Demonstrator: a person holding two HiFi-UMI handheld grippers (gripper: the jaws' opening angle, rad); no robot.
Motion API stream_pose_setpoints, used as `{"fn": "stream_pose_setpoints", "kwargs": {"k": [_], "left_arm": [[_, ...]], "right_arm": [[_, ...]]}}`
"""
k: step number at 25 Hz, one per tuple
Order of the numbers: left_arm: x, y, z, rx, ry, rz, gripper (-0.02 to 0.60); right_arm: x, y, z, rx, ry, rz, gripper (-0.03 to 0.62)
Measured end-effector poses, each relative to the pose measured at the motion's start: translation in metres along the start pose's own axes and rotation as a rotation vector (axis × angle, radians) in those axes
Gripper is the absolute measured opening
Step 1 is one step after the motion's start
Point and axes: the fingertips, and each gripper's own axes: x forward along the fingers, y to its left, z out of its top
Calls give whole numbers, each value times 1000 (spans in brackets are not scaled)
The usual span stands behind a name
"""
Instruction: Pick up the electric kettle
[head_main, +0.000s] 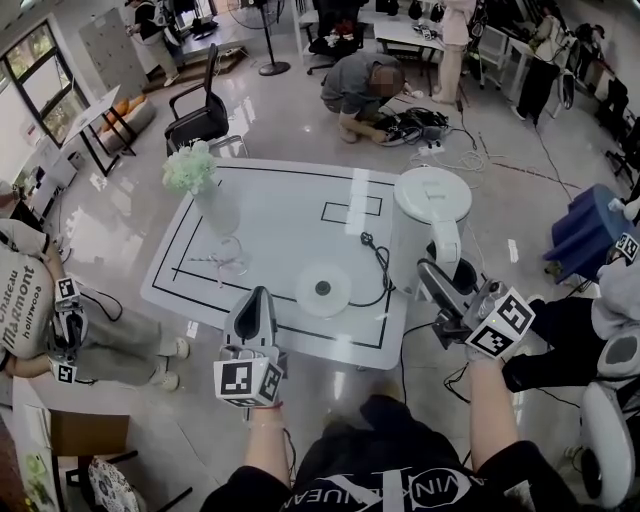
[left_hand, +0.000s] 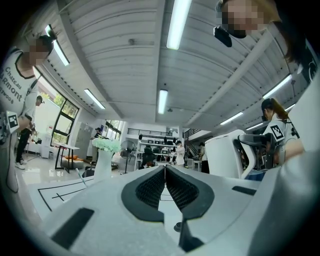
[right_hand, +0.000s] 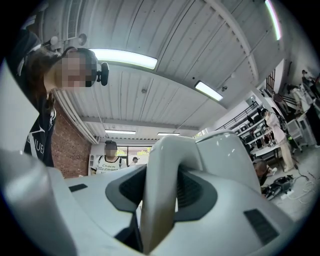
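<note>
Clamped around the electric kettle (head_main: 430, 200) handle (right_hand: 159, 200) with right gripper (head_main: 448, 270), right of frame; lift straight, keep upright (left gripper (head_main: 255, 300) closed, empty).

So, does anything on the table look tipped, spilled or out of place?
No spill shows. The electric kettle is off its round base, by the table's right edge, its handle gripped by the right hand-held gripper; that fits the task.
</note>
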Motion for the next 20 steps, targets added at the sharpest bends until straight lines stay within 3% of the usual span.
{"fn": "stream_pose_setpoints", "kwargs": {"k": [20], "left_arm": [[0, 3, -4, -6, 4, -2, 15]], "right_arm": [[-5, -4, -2, 3, -5, -30, 141]]}}
